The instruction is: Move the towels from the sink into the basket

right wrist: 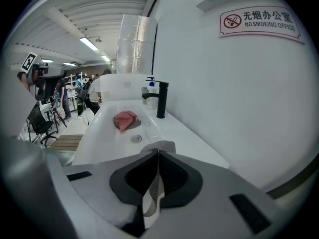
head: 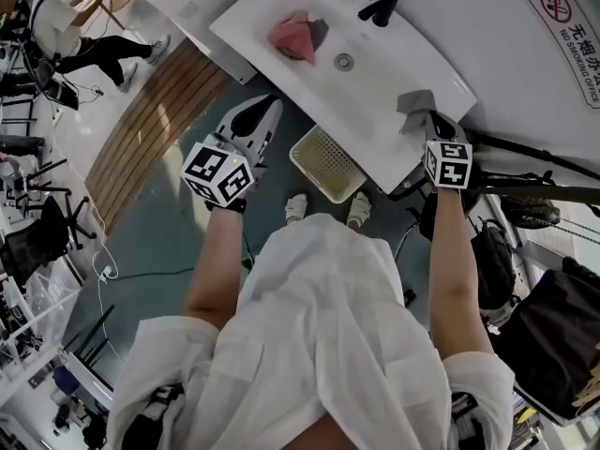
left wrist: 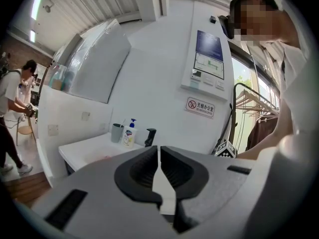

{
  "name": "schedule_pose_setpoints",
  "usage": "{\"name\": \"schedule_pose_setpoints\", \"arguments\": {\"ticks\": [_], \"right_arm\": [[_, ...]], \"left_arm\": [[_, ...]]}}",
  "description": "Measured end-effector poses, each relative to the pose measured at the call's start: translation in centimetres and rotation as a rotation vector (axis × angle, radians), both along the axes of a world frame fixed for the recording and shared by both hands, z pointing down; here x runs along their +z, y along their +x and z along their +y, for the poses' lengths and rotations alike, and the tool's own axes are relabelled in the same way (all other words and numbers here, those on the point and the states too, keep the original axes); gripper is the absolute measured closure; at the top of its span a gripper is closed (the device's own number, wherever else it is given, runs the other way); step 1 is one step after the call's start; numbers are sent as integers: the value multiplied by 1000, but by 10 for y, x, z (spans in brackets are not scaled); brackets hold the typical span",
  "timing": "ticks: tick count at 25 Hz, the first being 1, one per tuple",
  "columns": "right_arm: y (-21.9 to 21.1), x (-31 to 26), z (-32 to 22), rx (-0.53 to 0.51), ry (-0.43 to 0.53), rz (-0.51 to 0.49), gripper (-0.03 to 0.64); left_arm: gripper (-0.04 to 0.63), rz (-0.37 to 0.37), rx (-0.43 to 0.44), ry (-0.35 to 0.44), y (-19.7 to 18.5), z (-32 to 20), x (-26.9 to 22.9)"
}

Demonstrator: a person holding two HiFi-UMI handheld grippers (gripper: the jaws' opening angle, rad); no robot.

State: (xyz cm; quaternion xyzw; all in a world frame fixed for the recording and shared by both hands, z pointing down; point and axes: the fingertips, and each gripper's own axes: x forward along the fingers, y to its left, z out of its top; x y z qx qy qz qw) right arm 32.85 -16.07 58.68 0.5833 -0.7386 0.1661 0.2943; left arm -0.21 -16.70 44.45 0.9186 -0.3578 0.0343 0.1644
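Grey towel [head: 413, 102], crumpled, pinched in right tool [right wrist: 158, 156]; left tool [left wrist: 159, 152] closed, empty; pink towel [head: 292, 36] bunched in sink [head: 380, 87].

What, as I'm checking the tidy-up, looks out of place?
A pink towel lies crumpled in the sink, not in the basket on the floor. The right gripper holds a grey towel.

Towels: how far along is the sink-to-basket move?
Done: nothing visible yet; the pale yellow perforated plastic basket on the floor looks empty. In hand: the right claw is shut on a grey cloth towel at the white sink's near edge. Remaining: carry it to the basket, then fetch the folded pink towel lying in the basin. The left claw is shut, empty.
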Motion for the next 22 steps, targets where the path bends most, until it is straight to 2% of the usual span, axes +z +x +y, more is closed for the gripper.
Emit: {"name": "schedule_pose_setpoints", "arguments": {"ticks": [11,22], "right_arm": [[-49,-45,24,75,113,-87,583],[-131,-80,54,37,215,-179,583]], "left_arm": [[571,15,71,21,-25,-1,-9],[571,13,116,21,-56,7,-7]]}}
